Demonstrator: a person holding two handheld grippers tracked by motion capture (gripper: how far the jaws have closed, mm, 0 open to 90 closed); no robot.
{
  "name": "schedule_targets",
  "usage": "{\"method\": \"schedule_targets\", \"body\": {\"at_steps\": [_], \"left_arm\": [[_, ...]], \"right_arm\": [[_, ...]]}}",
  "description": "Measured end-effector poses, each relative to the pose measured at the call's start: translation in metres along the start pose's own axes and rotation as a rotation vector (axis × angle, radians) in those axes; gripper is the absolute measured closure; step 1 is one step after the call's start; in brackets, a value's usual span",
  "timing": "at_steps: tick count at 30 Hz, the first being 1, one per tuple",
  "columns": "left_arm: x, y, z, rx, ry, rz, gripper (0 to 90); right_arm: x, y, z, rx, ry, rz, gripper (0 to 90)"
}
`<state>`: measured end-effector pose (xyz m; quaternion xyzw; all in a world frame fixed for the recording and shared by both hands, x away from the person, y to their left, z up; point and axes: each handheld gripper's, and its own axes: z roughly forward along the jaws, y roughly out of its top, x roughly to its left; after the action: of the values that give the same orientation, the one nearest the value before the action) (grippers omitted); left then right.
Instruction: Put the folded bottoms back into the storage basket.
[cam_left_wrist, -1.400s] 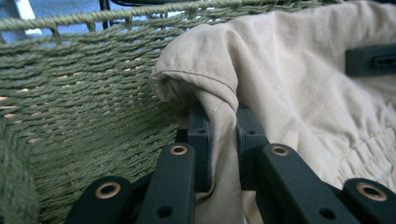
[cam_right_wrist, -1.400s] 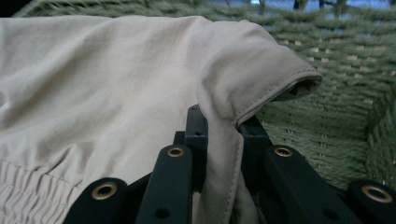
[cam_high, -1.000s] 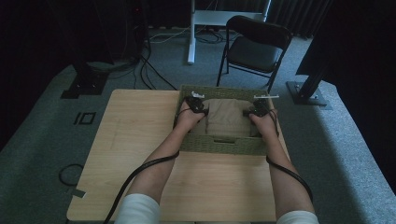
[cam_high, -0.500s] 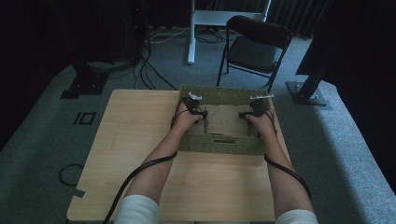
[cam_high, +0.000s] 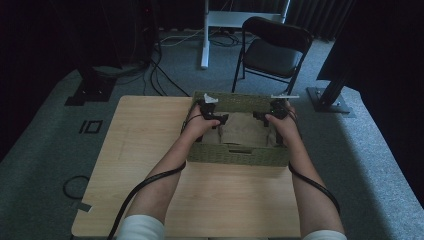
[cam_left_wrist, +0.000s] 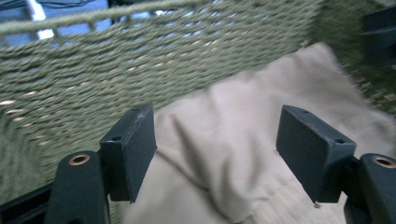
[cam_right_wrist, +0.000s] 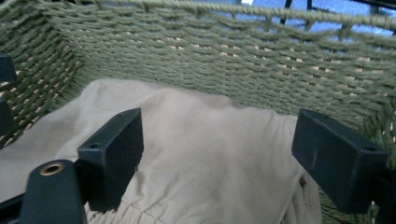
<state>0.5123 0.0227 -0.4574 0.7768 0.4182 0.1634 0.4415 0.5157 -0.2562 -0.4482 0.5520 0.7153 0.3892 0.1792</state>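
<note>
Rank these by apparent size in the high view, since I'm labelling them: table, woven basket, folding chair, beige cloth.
1. table
2. woven basket
3. folding chair; close to the basket, and farther away, so unsure
4. beige cloth

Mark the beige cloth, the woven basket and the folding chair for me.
beige cloth (cam_right_wrist: 196, 140), right gripper view, its flat middle.
woven basket (cam_high: 240, 156), high view, its near wall.
folding chair (cam_high: 270, 56), high view, its seat.

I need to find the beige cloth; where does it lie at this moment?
In the high view the beige cloth lies inside the green woven basket at the table's far edge, between the left gripper and the right gripper.
</note>
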Motion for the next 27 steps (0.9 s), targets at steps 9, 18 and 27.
{"method": "schedule_targets", "body": {"at_steps": [9, 18, 27], "left_arm": [[-0.003, 0.007, -0.025, -0.051, -0.019, 0.051, 27.8], [0.000, 0.015, -0.044, -0.049, 0.000, 0.053, 27.1], [-0.008, 0.014, -0.057, -0.040, -0.039, 0.063, 25.5]], "right_arm": [[0.001, 0.002, -0.027, -0.077, 0.019, 0.014, 13.9], [0.003, 0.001, -0.042, -0.085, 0.011, -0.041, 13.9], [0.010, -0.004, -0.051, -0.095, 0.038, -0.086, 14.1]]}}
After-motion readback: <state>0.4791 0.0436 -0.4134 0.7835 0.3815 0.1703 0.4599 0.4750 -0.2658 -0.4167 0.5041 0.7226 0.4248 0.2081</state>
